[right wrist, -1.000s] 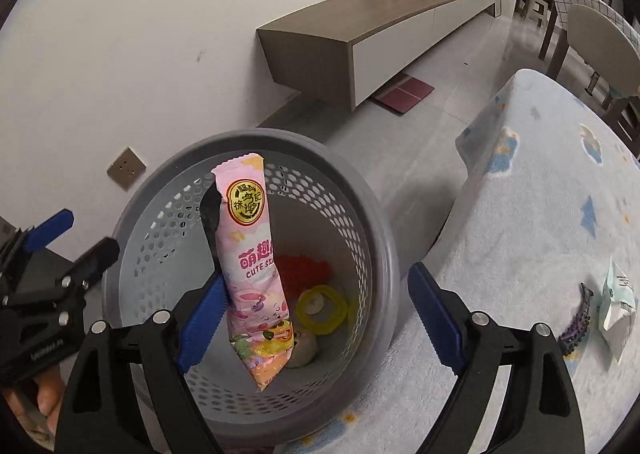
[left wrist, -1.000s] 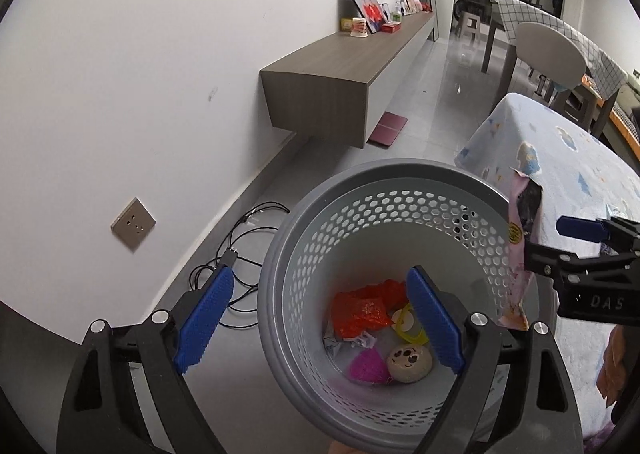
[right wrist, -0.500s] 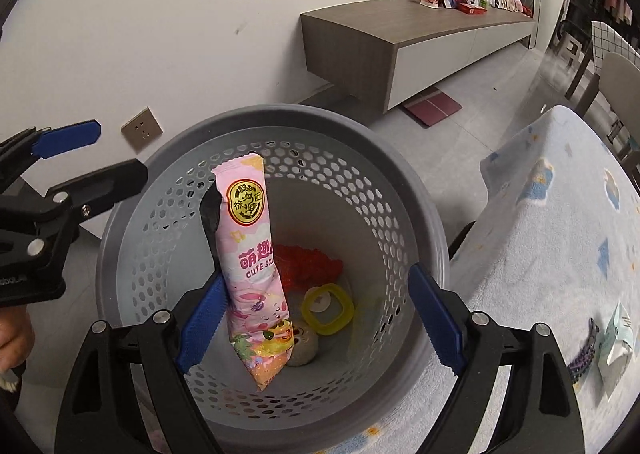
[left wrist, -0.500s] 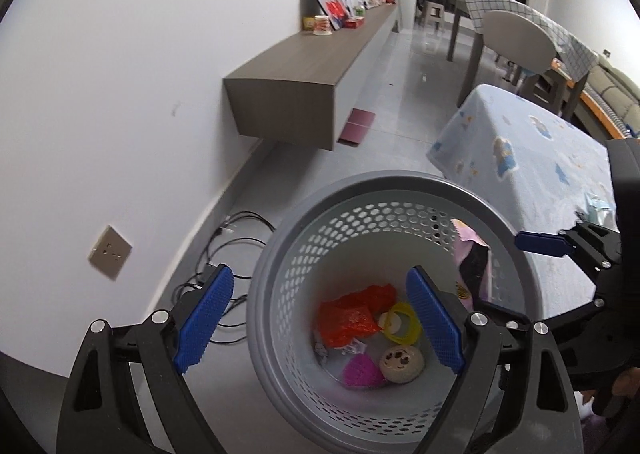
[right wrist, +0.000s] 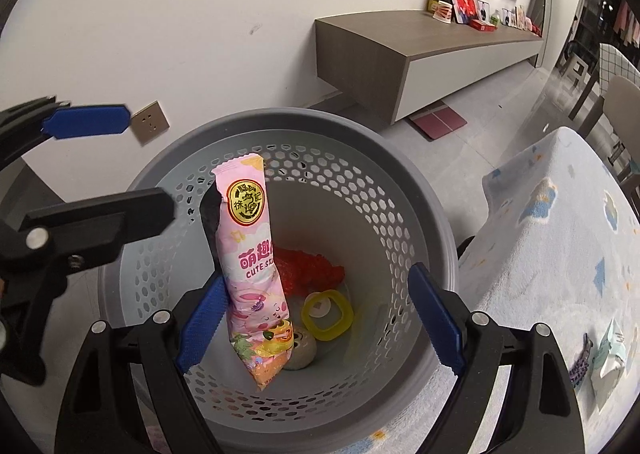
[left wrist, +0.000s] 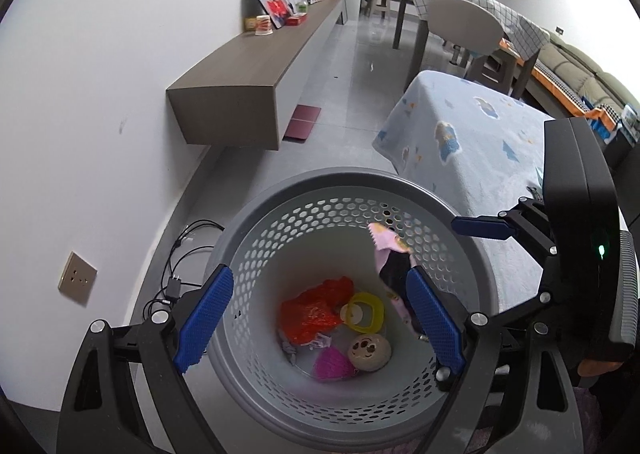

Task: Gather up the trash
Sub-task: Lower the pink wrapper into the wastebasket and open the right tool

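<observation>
Fleecy tablecloth [right wrist: 560, 254], perforated round plastic bin [right wrist: 400, 189]

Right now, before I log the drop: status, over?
Left gripper jaws open, empty, over basket. Right gripper jaws open; pink snack wrapper clings to one pad, hanging over basket, not dropped. Nothing blocking the drop.

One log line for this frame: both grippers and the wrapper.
phase: drop into basket | right gripper: open, pink wrapper hanging at one finger, not pinched, over basket | left gripper: open, empty, above basket
</observation>
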Motion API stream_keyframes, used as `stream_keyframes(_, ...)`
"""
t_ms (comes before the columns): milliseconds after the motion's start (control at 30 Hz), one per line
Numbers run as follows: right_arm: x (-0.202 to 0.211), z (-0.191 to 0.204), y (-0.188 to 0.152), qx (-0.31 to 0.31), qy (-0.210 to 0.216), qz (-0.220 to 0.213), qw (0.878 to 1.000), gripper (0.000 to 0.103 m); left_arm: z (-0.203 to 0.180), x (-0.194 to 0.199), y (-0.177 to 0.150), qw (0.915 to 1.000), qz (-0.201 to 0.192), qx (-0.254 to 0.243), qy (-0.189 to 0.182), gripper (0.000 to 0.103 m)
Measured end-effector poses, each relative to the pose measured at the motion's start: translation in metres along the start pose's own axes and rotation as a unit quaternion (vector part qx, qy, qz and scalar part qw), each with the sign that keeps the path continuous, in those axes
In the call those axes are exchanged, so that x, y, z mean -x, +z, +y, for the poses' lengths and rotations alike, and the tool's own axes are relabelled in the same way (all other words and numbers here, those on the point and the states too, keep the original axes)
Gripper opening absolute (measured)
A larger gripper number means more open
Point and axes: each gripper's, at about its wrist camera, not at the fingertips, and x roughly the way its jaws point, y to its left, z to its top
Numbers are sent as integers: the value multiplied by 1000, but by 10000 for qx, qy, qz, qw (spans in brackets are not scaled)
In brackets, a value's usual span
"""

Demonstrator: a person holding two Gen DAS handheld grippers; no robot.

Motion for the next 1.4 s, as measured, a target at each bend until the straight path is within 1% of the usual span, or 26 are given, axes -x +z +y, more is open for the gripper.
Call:
stream_keyframes(167,5,7,0,141,8,-115,9998,84,1,-18,8,9999,157,-22,-19,87)
stream_keyframes(300,8,4,1,84,38,-180,9998,84,11,-36,12,9993,346,96,64,87)
stream_keyframes(367,9,0,1,12,53,-193,9998,84,17,-39,14,9989,400,227,-12,87)
stream_keyframes(433,11,-3,2,-73,115,-211,9997,84,21,-39,14,9987,414,301,-72,88)
stream_keyframes(500,14,-3,3,-89,140,-258,9995,84,19,-41,14,9988,407,253,-27,88)
stream_keyframes(600,18,-1,2,-17,66,-312,9995,84,19,-43,15,9988,425,246,-39,88)
stream_keyframes(800,25,-8,1,-153,42,-395,9991,84,19,-50,17,9985,490,226,-42,87)
stream_keyframes(833,28,-9,0,-160,81,-435,9989,84,18,-52,17,9986,487,209,92,87)
stream_keyframes(867,31,-9,-1,-165,114,-474,9987,84,20,-54,17,9980,475,177,375,83)
stream_keyframes(900,35,-10,-2,-165,100,-531,9984,84,24,-56,17,9974,492,237,476,82)
stream_keyframes(967,38,-11,-2,-173,63,-563,9982,84,35,-59,16,9965,565,526,329,82)
stream_keyframes(1000,39,-13,-2,-206,69,-553,9982,84,40,-59,16,9960,569,615,301,82)
stream_keyframes(1067,39,-17,-2,-304,51,-539,9981,84,42,-57,15,9959,550,645,309,82)
stream_keyframes(1200,40,-24,-2,-503,29,-512,9974,84,38,-47,14,9967,489,560,316,89)
stream_keyframes(1400,50,-29,-7,-678,-16,-614,9958,84,27,-34,13,9965,356,601,459,89)
